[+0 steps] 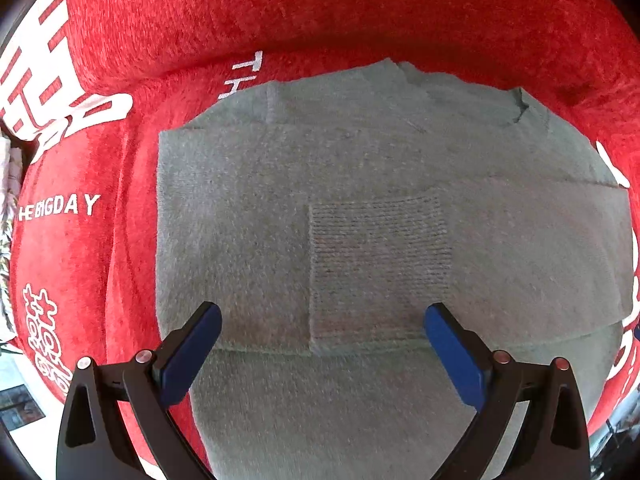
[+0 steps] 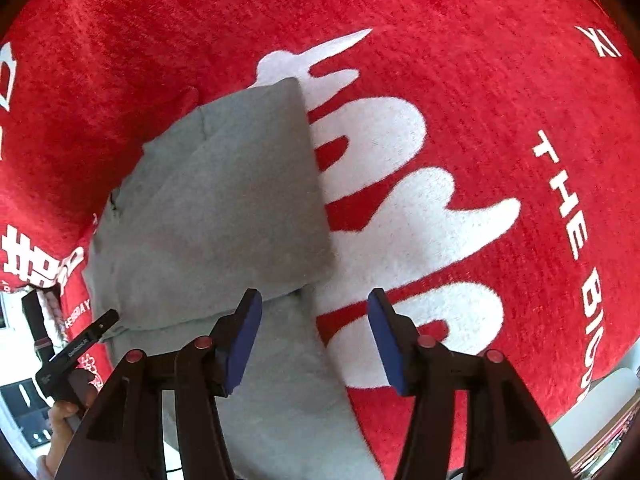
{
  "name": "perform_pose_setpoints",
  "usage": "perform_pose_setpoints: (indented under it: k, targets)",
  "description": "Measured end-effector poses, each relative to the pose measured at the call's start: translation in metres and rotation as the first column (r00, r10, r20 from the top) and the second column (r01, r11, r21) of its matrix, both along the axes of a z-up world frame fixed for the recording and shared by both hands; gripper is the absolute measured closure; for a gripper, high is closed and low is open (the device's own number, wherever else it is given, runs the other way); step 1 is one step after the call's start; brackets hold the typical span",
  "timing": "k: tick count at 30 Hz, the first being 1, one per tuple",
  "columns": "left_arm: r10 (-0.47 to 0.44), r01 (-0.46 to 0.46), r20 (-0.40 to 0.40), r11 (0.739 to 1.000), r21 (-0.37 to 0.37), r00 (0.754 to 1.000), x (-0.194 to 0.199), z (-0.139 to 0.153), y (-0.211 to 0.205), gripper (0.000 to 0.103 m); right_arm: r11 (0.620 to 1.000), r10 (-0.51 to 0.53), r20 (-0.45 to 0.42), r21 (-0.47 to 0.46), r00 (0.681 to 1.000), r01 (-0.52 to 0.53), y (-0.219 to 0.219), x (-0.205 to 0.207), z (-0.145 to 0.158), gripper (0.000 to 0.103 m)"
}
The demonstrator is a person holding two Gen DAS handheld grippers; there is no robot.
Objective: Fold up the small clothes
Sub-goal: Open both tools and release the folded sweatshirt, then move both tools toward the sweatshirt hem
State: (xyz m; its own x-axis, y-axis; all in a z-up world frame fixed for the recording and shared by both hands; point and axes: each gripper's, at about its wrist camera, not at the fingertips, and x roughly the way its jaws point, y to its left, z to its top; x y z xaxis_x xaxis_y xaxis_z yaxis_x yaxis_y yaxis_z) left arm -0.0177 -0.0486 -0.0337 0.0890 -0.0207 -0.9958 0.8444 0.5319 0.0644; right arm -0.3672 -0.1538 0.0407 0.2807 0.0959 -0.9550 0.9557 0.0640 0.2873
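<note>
A grey knitted garment (image 1: 360,208) is seen lying partly folded on a red plush blanket with white lettering (image 1: 320,12), with one layer already laid across its body and a ribbed rectangular patch (image 1: 380,264) facing up. The left gripper (image 1: 322,344) is held above the garment's near fold with its blue-padded jaws spread wide and nothing between them, and the right gripper (image 2: 316,336) is found at the garment's right edge, its jaws also apart and empty. If only the top layer is pinched at the next grasp, or if the soft blanket is caught together with it, the fold could probably be pulled crooked or opened again.
</note>
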Motion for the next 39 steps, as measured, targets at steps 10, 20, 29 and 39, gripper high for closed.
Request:
perform_pose_setpoints:
  k: [10,20,29,39]
  targets:
    - [0.007,-0.007,0.025,1.000,0.008,1.000,-0.008,0.019,0.006,0.001,0.999,0.022,0.024,0.032,0.999,-0.023,0.006,0.014,-0.007,0.034]
    - [-0.005,0.006,0.036,1.000,-0.014,0.999,-0.022,0.034,0.008,0.001,0.998,0.032,0.050,0.056,0.998,-0.035,0.008,0.007,-0.005,0.030]
    - [0.024,-0.023,0.021,0.999,-0.021,1.000,-0.042,0.038,0.012,0.001,0.994,0.058,0.106,0.090,0.993,-0.068,0.017,0.008,-0.012,0.024]
    - [-0.013,0.014,0.029,1.000,-0.019,1.000,-0.052,0.046,0.018,0.001,0.994,0.019,0.267,0.098,0.964,-0.046,0.016,0.014,-0.005,0.015]
